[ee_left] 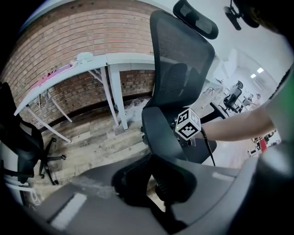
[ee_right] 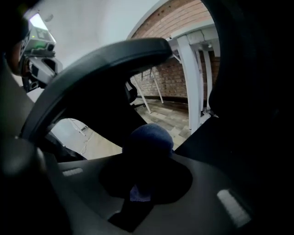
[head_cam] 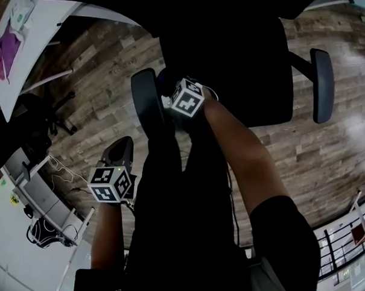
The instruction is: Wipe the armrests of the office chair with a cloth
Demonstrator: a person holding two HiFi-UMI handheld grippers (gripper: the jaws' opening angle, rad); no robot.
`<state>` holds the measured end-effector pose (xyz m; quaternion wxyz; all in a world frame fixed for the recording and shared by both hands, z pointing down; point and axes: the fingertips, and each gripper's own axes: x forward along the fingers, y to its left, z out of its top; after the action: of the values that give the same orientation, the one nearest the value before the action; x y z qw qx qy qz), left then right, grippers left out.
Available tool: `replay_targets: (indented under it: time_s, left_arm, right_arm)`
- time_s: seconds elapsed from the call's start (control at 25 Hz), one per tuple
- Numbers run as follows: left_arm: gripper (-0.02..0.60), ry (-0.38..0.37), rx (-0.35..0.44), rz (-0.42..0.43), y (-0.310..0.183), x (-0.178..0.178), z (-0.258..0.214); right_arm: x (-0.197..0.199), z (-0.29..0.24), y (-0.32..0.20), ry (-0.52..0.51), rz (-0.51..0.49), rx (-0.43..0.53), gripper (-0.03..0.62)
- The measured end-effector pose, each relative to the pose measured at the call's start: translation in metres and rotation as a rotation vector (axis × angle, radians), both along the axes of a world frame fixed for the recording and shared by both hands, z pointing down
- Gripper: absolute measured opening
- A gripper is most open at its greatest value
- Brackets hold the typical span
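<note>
The black office chair [head_cam: 234, 60] stands below me on the wood floor. Its left armrest [head_cam: 147, 101] runs beside my right gripper [head_cam: 174, 93], which sits at that armrest's inner side. In the right gripper view the right gripper [ee_right: 147, 153] is shut on a bunched dark blue cloth [ee_right: 149, 137], under the armrest's dark curved pad [ee_right: 105, 59]. The right armrest [head_cam: 321, 84] is untouched at the far side. My left gripper [head_cam: 118, 157] hangs back, nearer to me and apart from the chair. Its dark jaws [ee_left: 154, 181] look shut with nothing in them, facing the armrest [ee_left: 161, 133].
A white desk [head_cam: 29, 51] with a pink item [head_cam: 6, 53] stands at the left, before a brick wall [ee_left: 69, 36]. A second black chair [ee_left: 18, 137] stands left of the desk's legs. White frames and cables lie at the lower left [head_cam: 47, 190].
</note>
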<state>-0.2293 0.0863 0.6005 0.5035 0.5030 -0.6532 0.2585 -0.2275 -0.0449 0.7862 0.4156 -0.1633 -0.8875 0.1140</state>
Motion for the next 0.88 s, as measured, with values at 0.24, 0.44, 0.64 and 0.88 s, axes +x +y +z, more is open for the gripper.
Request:
replay_targets:
  time_s: [0.24,0.44,0.64,0.88]
  left_arm:
    - [0.006,-0.009,-0.019,-0.071,0.024,-0.015,0.001]
    - [0.007,-0.001,0.008,-0.074,0.020,-0.015,-0.003]
    - [0.008,0.027,0.061,-0.060,0.004,-0.011,-0.008]
    - [0.006,0.037,0.142,-0.045,-0.023,-0.012,-0.026]
  right_arm:
    - [-0.010,0.023,-0.019,0.049,0.075,-0.059,0.067]
    - [-0.009,0.004,-0.014,0.049,0.130,-0.107,0.064]
    - [0.001,-0.041,0.004,-0.029,0.098,-0.130,0.064]
    - [0.025,-0.081,-0.007,-0.058,0.197,-0.135,0.064]
